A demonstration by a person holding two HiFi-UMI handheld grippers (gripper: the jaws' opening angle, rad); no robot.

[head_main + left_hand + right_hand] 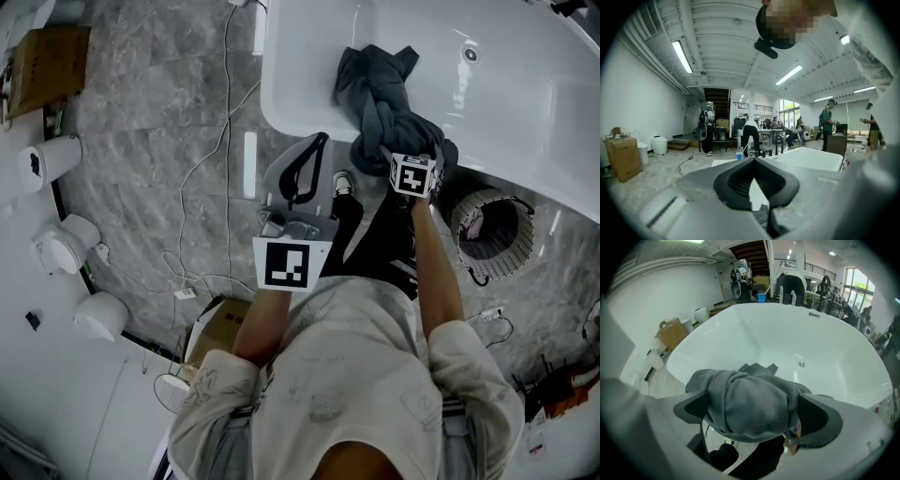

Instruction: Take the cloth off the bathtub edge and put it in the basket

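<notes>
Marbled grey floor tiles [159, 141] spread beneath the person. Closest, the left gripper [753, 161] idles with its jaws pinched together, empty. The right gripper [757, 412] points down, jaws spread wide either side of the dark grey bunched cloth [380, 103], not squeezing it. That cloth drapes over the white bathtub's rim [309, 89]. It looks soft, light and floppy, so the thick hump seems the best hold, though loose ends may trail. Beyond, the round woven basket [511, 265] holds something pale I can't identify.
</notes>
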